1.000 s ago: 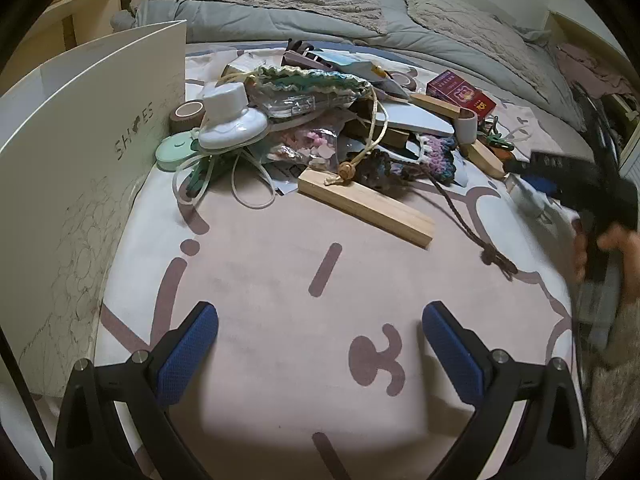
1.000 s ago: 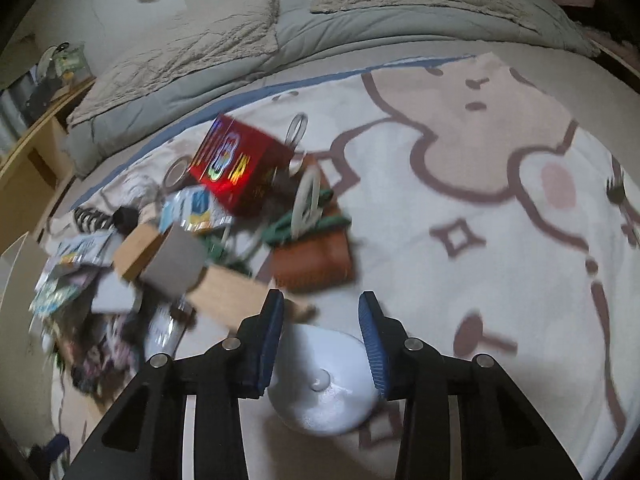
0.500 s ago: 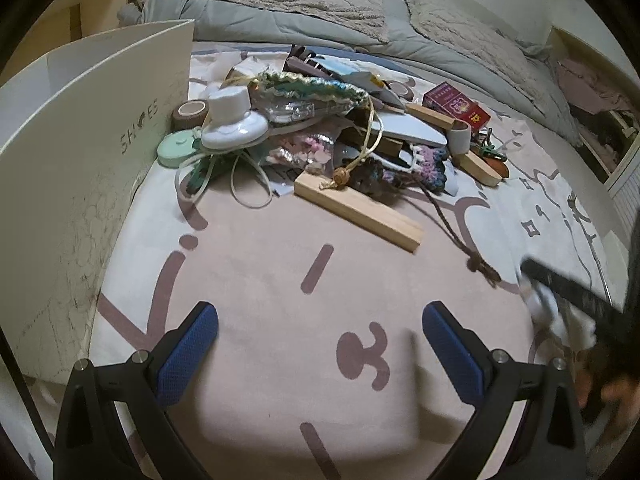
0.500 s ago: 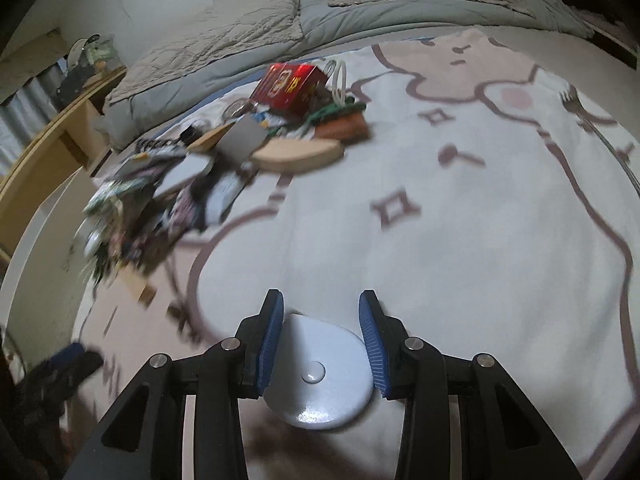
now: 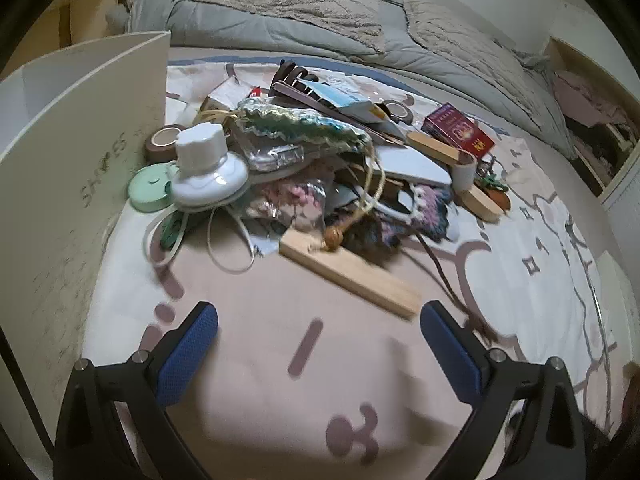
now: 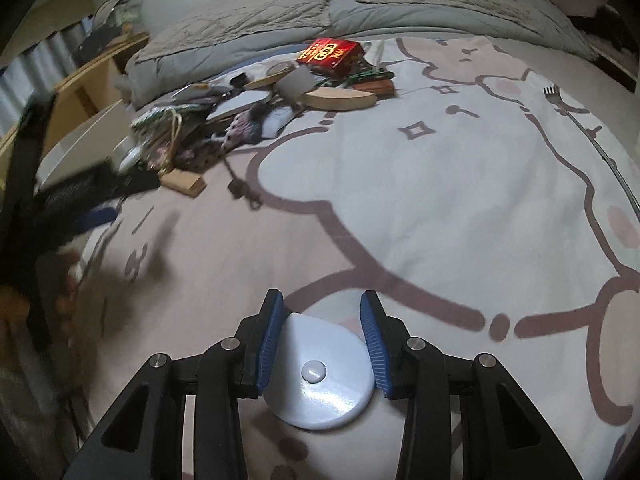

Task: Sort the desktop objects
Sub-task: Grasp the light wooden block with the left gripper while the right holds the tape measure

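A pile of mixed objects lies on the cartoon blanket (image 5: 520, 248): a long wooden block (image 5: 352, 276), a white round-based device (image 5: 206, 168), a mint-green disc (image 5: 147, 190), a tape roll (image 5: 162, 142) and a red box (image 5: 458, 130). My left gripper (image 5: 318, 336) hangs open over bare blanket just in front of the wooden block, holding nothing. My right gripper (image 6: 322, 300) has a white round disc (image 6: 320, 376) between its blue pads, low over the blanket and well away from the pile (image 6: 240, 120). Its jaws are opening, with the pads still at the disc's edges.
A tall cream shoe box (image 5: 72, 168) stands against the pile's left side. A fork (image 6: 554, 94) lies on the blanket at far right. Grey quilted bedding (image 5: 300, 12) runs along the back. A wooden shelf (image 6: 92, 72) stands at left in the right wrist view.
My right gripper has carried the white disc away from the pile to the near blanket and has left the left wrist view. My left gripper has moved slightly closer to the pile.
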A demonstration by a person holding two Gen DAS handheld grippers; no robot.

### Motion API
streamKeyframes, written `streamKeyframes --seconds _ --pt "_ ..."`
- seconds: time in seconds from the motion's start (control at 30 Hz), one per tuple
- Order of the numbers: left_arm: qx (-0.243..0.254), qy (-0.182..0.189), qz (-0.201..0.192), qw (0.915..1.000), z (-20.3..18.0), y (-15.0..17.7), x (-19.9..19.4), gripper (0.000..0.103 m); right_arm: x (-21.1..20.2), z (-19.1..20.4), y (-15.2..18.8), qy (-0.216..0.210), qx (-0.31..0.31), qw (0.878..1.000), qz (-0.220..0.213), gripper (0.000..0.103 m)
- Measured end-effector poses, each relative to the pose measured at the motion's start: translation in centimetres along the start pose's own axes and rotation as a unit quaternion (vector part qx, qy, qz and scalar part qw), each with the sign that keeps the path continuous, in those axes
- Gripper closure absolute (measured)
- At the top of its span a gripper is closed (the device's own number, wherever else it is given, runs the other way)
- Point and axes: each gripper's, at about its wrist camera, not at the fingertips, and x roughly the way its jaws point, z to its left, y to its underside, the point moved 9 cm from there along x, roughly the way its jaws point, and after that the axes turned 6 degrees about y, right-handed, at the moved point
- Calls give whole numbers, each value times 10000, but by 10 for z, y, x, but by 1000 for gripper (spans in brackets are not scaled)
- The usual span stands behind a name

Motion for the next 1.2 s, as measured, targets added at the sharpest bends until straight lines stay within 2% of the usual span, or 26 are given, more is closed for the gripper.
streamKeyframes --seconds 0.13,0.23,0.47,0.73,0.9,0.97,1.03,1.1,1.2 --pt "-112 -15 50 9999 5 -12 15 2 3 1 1 -14 2 10000 3 59" --pt "-105 -170 90 9998 11 -20 25 8 3 2 2 1 -30 10000 -23 58" --pt "-127 -448 -4 9989 16 -27 40 8 4 5 3 24 -79 10000 -45 56" --pt "307 -65 -131 9994 -8 -11 32 10 6 4 4 -98 -19 9999 -104 55" --pt "574 -75 -73 9983 -17 -4 30 10 6 3 4 -135 8 9998 -116 55" --pt "597 -105 -74 9981 -17 -5 30 14 6 3 3 -130 2 9998 -123 55" --pt "526 -136 -168 9984 -16 -7 26 32 6 3 3 -138 8 9998 -123 55" --pt "499 -257 -215 9982 -14 -14 27 38 6 3 3 -140 7 9998 -131 55" --pt "413 -326 -152 9985 -9 -22 34 38 6 3 3 -134 -3 9998 -139 55"
